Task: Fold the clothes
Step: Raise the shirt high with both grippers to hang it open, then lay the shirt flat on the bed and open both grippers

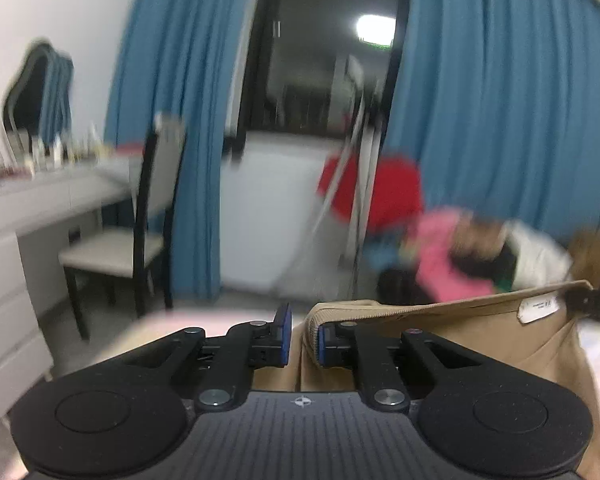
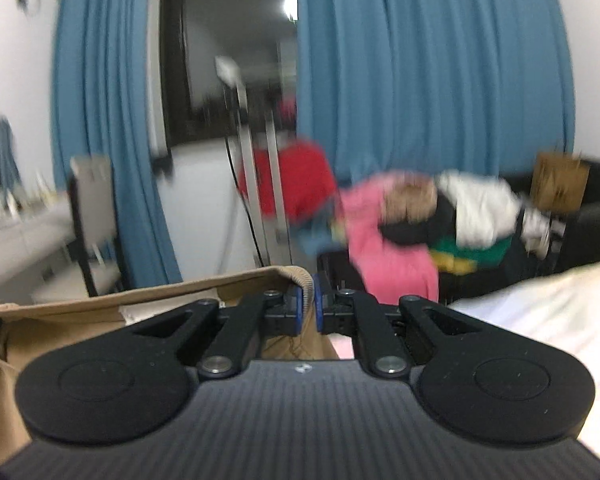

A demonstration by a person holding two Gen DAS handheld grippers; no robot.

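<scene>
A tan corduroy garment (image 1: 440, 332) with a white label near its top edge is held up in the air, stretched between both grippers. My left gripper (image 1: 302, 336) is shut on its left corner, the cloth folded over the right pad. My right gripper (image 2: 309, 308) is shut on the opposite corner of the same tan garment (image 2: 80, 320), which hangs down to the left in the right wrist view. The lower part of the garment is hidden behind the gripper bodies.
A heap of clothes (image 2: 420, 216) in pink, red, white, green and black lies ahead by the blue curtains (image 1: 500, 100). A chair (image 1: 132, 240) and a white desk (image 1: 28, 208) stand at the left. The white bed (image 2: 540, 312) lies at the lower right.
</scene>
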